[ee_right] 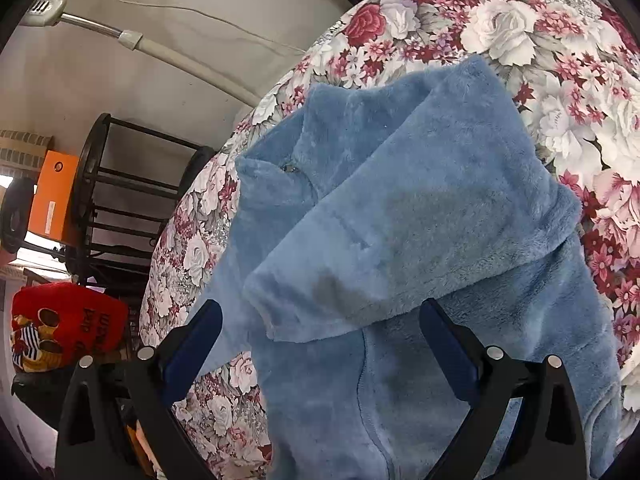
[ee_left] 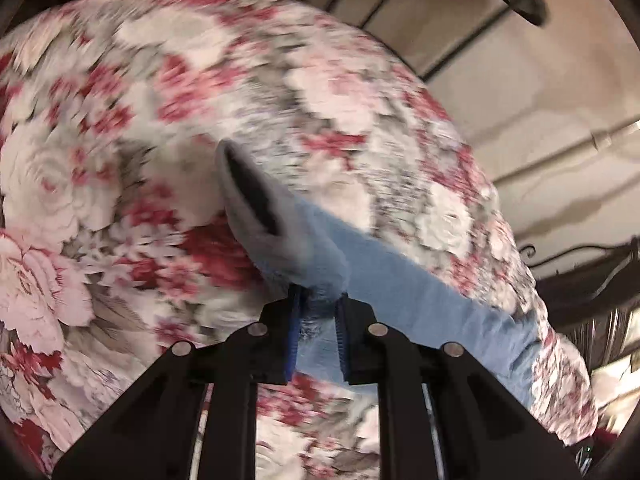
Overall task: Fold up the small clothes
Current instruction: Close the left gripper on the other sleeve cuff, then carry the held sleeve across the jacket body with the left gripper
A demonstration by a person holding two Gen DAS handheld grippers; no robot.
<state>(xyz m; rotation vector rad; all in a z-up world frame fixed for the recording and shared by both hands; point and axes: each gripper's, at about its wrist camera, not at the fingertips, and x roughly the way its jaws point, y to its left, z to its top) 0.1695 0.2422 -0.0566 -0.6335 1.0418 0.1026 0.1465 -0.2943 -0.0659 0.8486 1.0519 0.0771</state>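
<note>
Fleece garment (ee_right: 400, 240) lies below the spread-apart right claw (ee_right: 320, 336); left claw (ee_left: 318, 320) pinches its cuff.

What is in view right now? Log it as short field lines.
garment: blue fleece jacket, sleeve folded across its body
surface: floral bedspread
left tongs: shut on a jacket cuff, lifting it
right tongs: open, above the folded sleeve
background: red cushion, orange box, black metal rack
left view: motion-blurred
</note>
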